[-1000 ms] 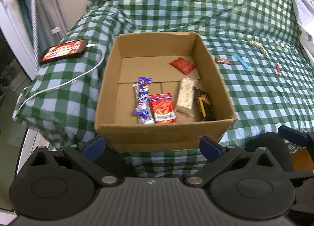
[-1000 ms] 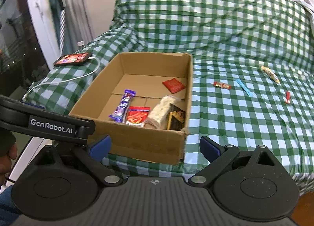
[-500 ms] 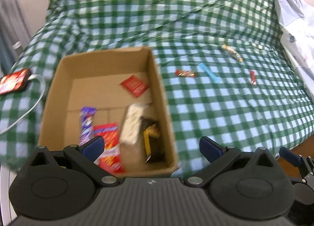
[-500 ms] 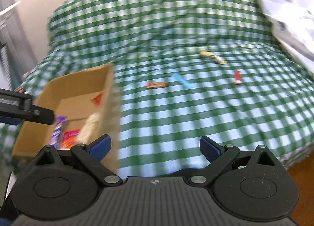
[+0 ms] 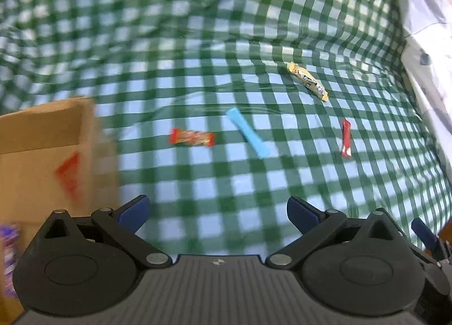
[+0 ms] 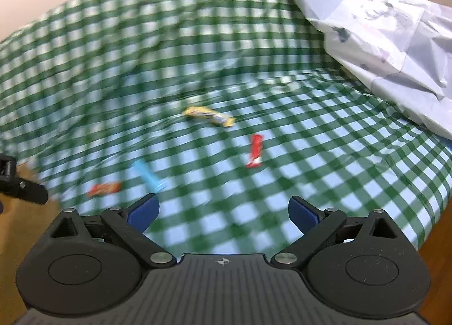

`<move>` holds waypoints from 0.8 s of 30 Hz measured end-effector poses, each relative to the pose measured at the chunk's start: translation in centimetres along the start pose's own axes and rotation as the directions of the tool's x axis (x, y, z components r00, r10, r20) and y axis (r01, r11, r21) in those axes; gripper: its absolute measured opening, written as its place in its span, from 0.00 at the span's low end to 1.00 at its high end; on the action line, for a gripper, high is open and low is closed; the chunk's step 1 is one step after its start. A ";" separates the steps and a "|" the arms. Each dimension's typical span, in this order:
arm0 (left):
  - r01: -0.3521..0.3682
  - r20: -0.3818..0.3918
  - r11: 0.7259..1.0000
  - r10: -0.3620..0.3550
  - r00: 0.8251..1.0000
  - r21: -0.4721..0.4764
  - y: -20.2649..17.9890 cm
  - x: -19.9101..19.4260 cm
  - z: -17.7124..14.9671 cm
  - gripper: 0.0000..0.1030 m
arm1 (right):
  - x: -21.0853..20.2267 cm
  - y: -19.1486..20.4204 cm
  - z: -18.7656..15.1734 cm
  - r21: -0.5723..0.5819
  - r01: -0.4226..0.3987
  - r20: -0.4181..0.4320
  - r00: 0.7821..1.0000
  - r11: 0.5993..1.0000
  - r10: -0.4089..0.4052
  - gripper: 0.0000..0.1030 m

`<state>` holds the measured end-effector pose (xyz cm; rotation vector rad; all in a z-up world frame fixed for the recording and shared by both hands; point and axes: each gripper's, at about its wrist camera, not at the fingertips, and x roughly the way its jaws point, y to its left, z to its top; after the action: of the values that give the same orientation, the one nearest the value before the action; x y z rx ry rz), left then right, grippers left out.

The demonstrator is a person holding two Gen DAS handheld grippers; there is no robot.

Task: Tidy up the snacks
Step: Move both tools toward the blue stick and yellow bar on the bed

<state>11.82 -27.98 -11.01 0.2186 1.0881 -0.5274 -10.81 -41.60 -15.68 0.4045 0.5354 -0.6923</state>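
Note:
Several snacks lie on the green checked bedspread: an orange-red bar [image 5: 192, 137] [image 6: 104, 188], a light blue stick [image 5: 248, 132] [image 6: 149, 175], a yellow wrapped bar [image 5: 308, 80] [image 6: 209, 115] and a small red bar [image 5: 345, 138] [image 6: 255, 151]. The cardboard box [image 5: 48, 130] sits at the left with a red packet [image 5: 69, 176] and a purple wrapper [image 5: 8, 243] inside. My left gripper [image 5: 217, 212] is open and empty, above the bed in front of the snacks. My right gripper [image 6: 223, 210] is open and empty, nearer the small red bar.
A pale crumpled sheet [image 6: 381, 34] lies at the bed's right side and also shows in the left wrist view [image 5: 426, 51]. The bed's front edge drops off at the lower right [image 6: 435, 229]. Part of the left gripper [image 6: 17, 183] shows at the right wrist view's left edge.
Both grippers have swung right, away from the box and toward the loose snacks on the bed. The box has slid to the left edge of view. Both stay open.

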 end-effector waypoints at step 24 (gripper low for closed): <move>-0.095 -0.058 0.995 0.093 0.994 -0.021 -5.8 20.3 8.2 0.20 | 22.9 -2.6 2.2 -0.081 0.087 0.036 0.996 0.993 -0.084 0.46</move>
<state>22.48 -42.49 -24.73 0.2645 1.1336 -0.4261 2.87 -55.79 -27.83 0.2941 0.5512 -0.7555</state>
